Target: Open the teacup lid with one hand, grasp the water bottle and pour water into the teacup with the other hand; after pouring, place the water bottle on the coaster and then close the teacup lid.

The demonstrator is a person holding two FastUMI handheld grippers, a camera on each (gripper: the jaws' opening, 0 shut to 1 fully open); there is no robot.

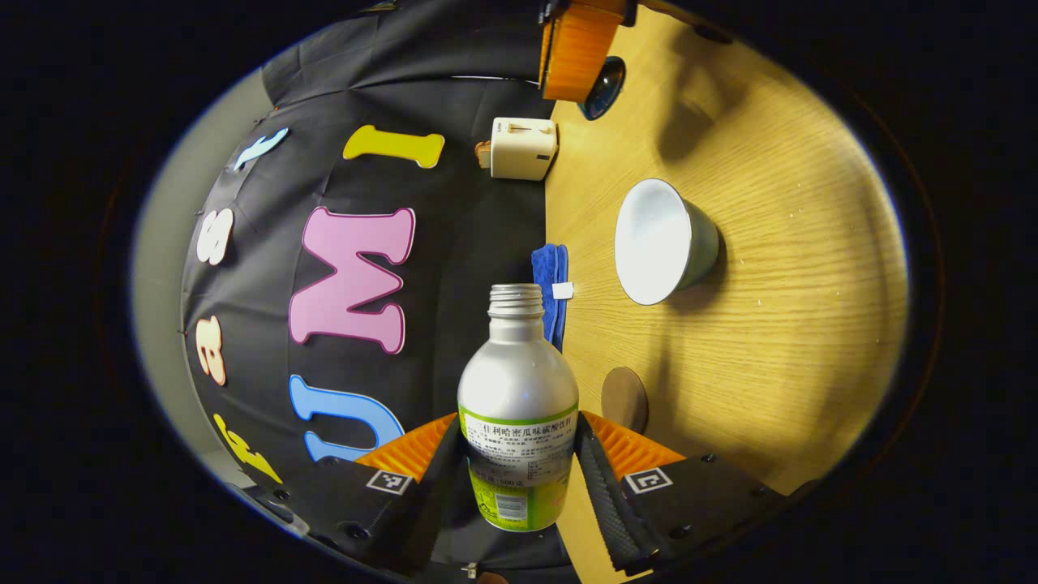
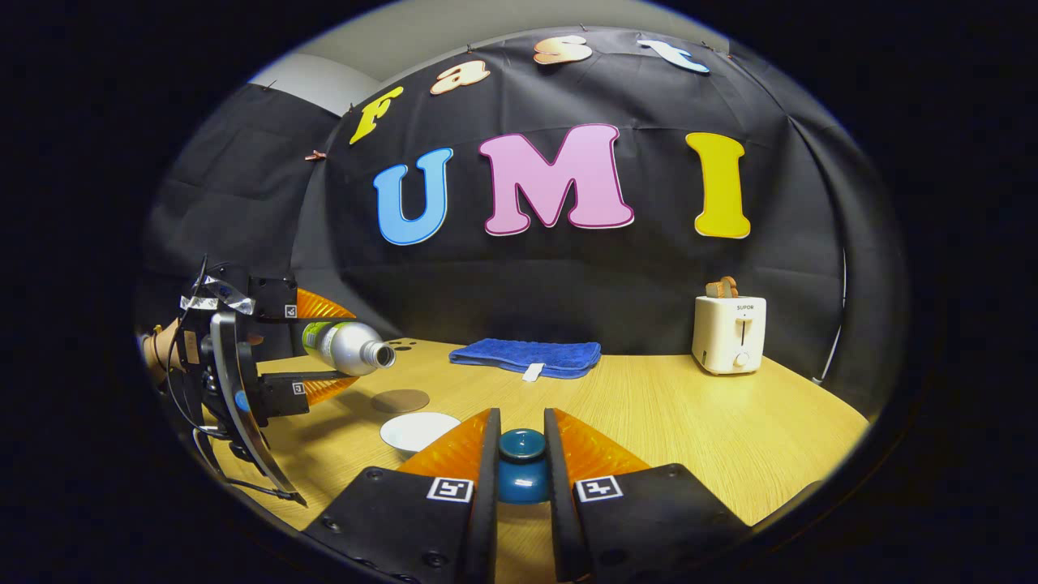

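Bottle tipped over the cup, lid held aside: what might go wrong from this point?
1. The water bottle lies nearly level in the left claw, its mouth short of and above the teacup; a pour from there may splash onto the table.
2. The right claw pinches the small rounded lid, which might slip.
3. The coaster sits close behind the cup, so setting the bottle down could knock the cup.

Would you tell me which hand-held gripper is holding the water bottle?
The left hand-held gripper clamps the silver water bottle, tipped sideways; the right hand-held gripper grips the dark teal teacup lid.
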